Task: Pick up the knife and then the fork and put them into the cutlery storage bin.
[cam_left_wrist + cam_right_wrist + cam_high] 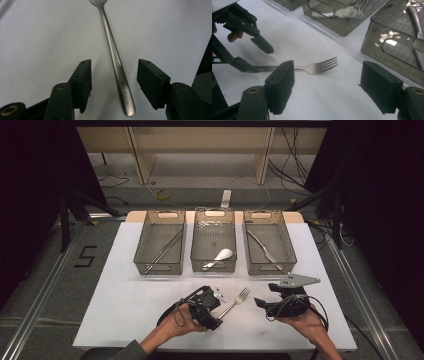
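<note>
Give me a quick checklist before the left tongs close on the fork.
1. Fork handle between left tongs pads: ok.
2. Pads touching handle: not ok, gaps on both sides.
3. Fork flat on the white table: ok.
4. Right tongs open and apart from the fork: ok.
5. A basket meant for forks: cannot tell; the middle basket holds a spoon.

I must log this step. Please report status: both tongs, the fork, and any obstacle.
Left tongs open, jaws astride fork handle, not pressing. Right tongs open, empty, beside fork tines. Fork flat on table, nothing in the way.
</note>
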`<state>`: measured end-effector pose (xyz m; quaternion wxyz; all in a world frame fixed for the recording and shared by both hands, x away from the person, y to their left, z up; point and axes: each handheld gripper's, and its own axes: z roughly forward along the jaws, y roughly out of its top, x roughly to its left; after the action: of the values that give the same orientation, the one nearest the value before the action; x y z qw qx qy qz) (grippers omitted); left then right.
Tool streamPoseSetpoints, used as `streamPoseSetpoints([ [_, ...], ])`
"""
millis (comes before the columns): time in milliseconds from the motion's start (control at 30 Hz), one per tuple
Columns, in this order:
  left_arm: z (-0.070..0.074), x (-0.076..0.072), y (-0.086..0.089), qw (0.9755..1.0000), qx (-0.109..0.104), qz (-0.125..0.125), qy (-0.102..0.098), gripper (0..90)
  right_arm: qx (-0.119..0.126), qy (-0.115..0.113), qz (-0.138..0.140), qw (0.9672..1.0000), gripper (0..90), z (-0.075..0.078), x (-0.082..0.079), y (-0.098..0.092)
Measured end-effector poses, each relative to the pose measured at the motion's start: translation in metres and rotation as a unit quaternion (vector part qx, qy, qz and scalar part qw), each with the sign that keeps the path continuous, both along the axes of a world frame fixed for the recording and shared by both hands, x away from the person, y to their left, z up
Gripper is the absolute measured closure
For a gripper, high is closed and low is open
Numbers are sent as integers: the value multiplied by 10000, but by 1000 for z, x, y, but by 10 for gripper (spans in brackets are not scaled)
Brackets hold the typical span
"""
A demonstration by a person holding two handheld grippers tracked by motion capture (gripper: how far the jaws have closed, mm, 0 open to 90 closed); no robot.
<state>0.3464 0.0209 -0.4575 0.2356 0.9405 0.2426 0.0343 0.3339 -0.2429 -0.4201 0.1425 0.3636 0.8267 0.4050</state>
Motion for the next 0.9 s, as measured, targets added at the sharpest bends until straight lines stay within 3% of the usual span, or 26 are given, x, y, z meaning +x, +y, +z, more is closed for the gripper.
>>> streamPoseSetpoints([
  [400,-7,0,-5,9996,256,-26,-95,533,40,60,37,10000,281,-1,0,1],
  [900,-9,2,-3,9998,174,19,-7,655,9,65,88,9999,282,-2,0,2],
])
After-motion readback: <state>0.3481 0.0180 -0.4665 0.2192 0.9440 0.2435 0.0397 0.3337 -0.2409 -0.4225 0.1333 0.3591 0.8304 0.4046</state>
